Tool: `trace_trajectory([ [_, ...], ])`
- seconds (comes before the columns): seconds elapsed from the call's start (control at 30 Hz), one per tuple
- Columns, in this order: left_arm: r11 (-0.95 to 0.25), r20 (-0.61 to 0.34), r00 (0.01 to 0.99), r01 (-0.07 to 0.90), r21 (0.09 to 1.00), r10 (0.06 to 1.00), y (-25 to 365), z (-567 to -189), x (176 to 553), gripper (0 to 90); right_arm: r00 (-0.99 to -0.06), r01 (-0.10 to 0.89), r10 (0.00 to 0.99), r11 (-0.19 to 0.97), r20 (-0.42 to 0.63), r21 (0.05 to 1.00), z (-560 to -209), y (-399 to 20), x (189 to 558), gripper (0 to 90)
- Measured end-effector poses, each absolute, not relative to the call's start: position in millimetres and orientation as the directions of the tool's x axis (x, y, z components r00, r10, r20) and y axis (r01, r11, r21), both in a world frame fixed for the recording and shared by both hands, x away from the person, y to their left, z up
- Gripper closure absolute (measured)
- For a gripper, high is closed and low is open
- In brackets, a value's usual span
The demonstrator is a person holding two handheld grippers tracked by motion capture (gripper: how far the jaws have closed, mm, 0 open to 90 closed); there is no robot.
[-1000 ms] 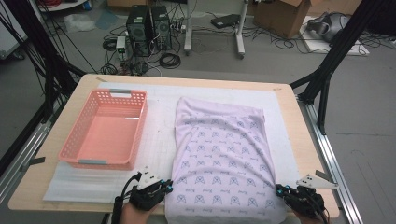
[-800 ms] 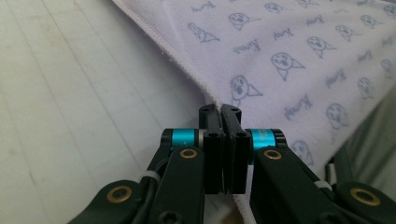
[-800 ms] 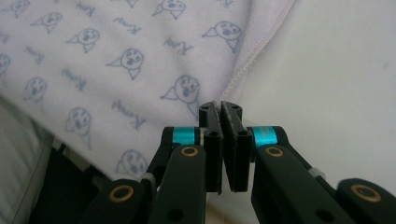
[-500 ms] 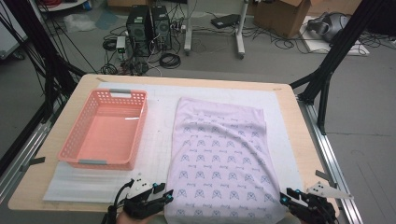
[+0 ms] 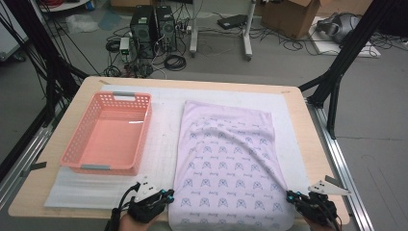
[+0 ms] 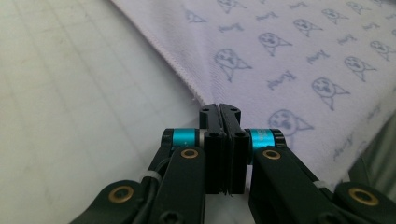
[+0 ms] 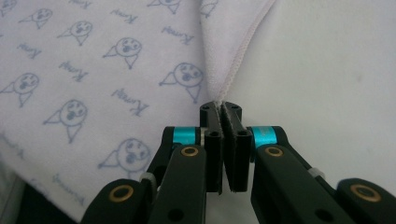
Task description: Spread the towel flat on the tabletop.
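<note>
**Both grippers pinch the near edge of the patterned cloth**

A pale lilac cloth printed with small blue figures lies spread flat on the white mat that covers the wooden surface. It sits right of centre, its long side running away from the person, with a few soft creases across its upper half. Its near end reaches the front edge of the surface.

The left gripper sits at the near left corner of the cloth, held in a hand that comes in from the bottom of the high view. In the left gripper view its 2 fingers are pressed together, having just closed, and the stitched hem of the cloth runs straight down into their tips, so they pinch that edge.

The right gripper is at the near right corner. In the right gripper view its fingers are likewise pressed together after just closing, with the hemmed edge of the cloth caught at their tips and pulled up into a small ridge.

A pink plastic basket stands on the mat to the left of the cloth, apart from it. Beyond the surface, on the floor, stand 2 black computer towers among cables.
</note>
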State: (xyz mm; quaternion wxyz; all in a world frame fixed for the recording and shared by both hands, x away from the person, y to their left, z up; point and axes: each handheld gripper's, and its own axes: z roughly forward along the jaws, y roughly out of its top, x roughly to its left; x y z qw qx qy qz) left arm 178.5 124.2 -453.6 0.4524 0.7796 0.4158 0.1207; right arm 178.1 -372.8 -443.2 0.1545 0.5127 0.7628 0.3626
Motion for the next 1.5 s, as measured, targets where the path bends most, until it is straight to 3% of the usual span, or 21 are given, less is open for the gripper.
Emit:
trace_trajectory([
  [0.1, -0.267, -0.181, 0.642, 0.536, 0.801, 0.745, 126.1, -452.5, 164.6, 88.3, -0.446, 0.682, 0.882, 0.224, 0.153, 0.697, -442.1, -377.5, 170.9, 87.3],
  [0.2, -0.262, -0.187, 0.647, 0.532, 0.805, 0.740, 127.3, -453.3, 159.1, 87.3, -0.466, 0.706, 0.861, 0.220, 0.207, 0.673, -439.8, -378.8, 167.5, 72.1],
  [0.33, -0.205, -0.216, 0.633, 0.523, 0.827, 0.743, 128.1, -452.0, 167.6, 64.1, -0.429, 0.689, 0.879, 0.171, 0.207, 0.704, -437.5, -380.0, 169.3, 67.3],
  [0.43, -0.197, -0.215, 0.621, 0.526, 0.828, 0.754, 126.1, -453.4, 178.1, 58.9, -0.402, 0.667, 0.897, 0.151, 0.181, 0.730, -438.0, -375.1, 176.4, 69.7],
  [0.57, -0.187, -0.226, 0.610, 0.538, 0.822, 0.760, 121.6, -455.8, 194.4, 59.9, -0.410, 0.664, 0.903, 0.200, 0.127, 0.720, -444.3, -362.6, 189.7, 74.0],
  [0.67, -0.214, -0.211, 0.630, 0.529, 0.821, 0.747, 111.6, -458.8, 198.9, 61.0, -0.430, 0.654, 0.897, 0.234, 0.099, 0.719, -444.3, -357.7, 190.5, 86.1],
  [0.73, -0.248, -0.160, 0.633, 0.505, 0.827, 0.757, 106.4, -458.9, 197.7, 67.8, -0.434, 0.654, 0.897, 0.248, 0.086, 0.715, -443.1, -357.7, 189.9, 87.3],
  [0.8, -0.253, -0.159, 0.628, 0.514, 0.820, 0.762, 107.8, -457.7, 199.0, 84.2, -0.429, 0.659, 0.899, 0.245, 0.088, 0.711, -442.2, -360.8, 188.8, 87.5],
  [1.03, -0.265, -0.180, 0.643, 0.532, 0.804, 0.744, 119.8, -453.8, 185.3, 85.0, -0.446, 0.665, 0.892, 0.272, 0.078, 0.696, -438.8, -369.7, 177.8, 87.6],
  [1.1, -0.264, -0.184, 0.649, 0.529, 0.806, 0.738, 120.2, -453.2, 184.5, 81.2, -0.462, 0.677, 0.881, 0.274, 0.104, 0.683, -438.0, -369.6, 176.4, 80.8],
  [1.17, -0.233, -0.201, 0.639, 0.527, 0.817, 0.743, 120.9, -452.1, 186.2, 68.5, -0.437, 0.670, 0.891, 0.234, 0.120, 0.705, -436.4, -372.2, 175.1, 68.3],
  [1.3, -0.171, -0.227, 0.629, 0.507, 0.845, 0.744, 123.5, -447.6, 193.8, 55.7, -0.384, 0.623, 0.914, 0.151, 0.131, 0.767, -432.5, -380.4, 180.7, 69.5],
  [1.5, -0.136, -0.240, 0.633, 0.485, 0.864, 0.736, 122.6, -446.4, 205.8, 49.5, -0.368, 0.624, 0.918, 0.125, 0.149, 0.771, -443.1, -371.4, 212.4, 67.8],
])
